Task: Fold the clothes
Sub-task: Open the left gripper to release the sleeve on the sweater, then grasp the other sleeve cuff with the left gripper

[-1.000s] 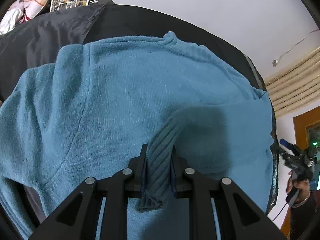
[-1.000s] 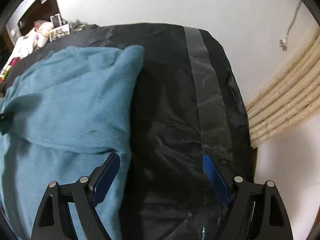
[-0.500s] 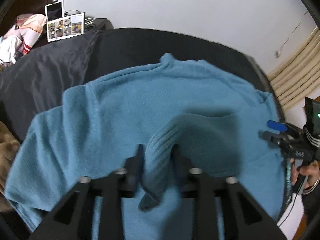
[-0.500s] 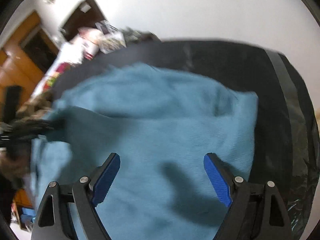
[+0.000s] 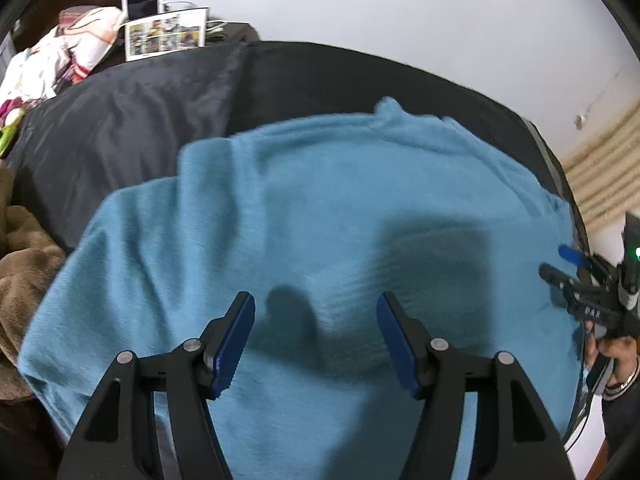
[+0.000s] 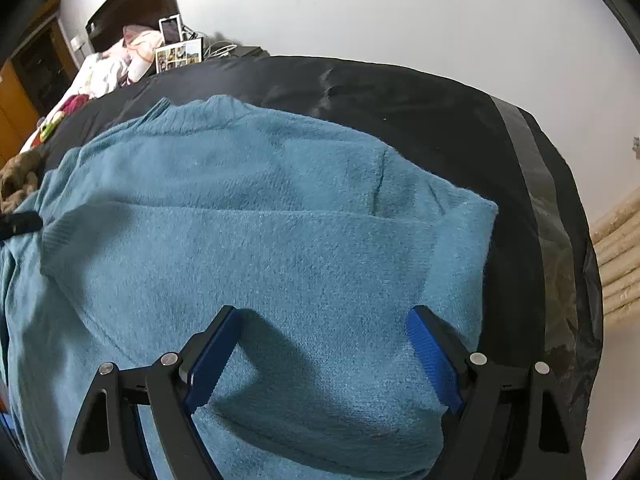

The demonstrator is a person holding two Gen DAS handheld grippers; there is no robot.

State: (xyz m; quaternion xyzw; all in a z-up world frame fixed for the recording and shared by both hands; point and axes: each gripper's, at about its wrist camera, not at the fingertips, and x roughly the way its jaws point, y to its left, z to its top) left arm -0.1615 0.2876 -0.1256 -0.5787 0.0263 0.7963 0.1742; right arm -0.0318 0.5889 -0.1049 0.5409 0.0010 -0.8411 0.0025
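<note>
On black cover (image 5: pixel 140 128): blue sweater (image 5: pixel 320 208) | left claw (image 5: pixel 316 332) opening, empty

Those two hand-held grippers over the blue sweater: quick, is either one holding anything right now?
Left hand-held gripper: jaws opening, nothing between them, above the blue sweater.
Right hand-held gripper: open, holding nothing.

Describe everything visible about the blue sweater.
The blue sweater is a fuzzy teal knit with a ribbed collar at its far edge. It lies flat on a black sheet, one sleeve folded across the body, its ribbed cuff resting on top. Neither open gripper holds it.
</note>
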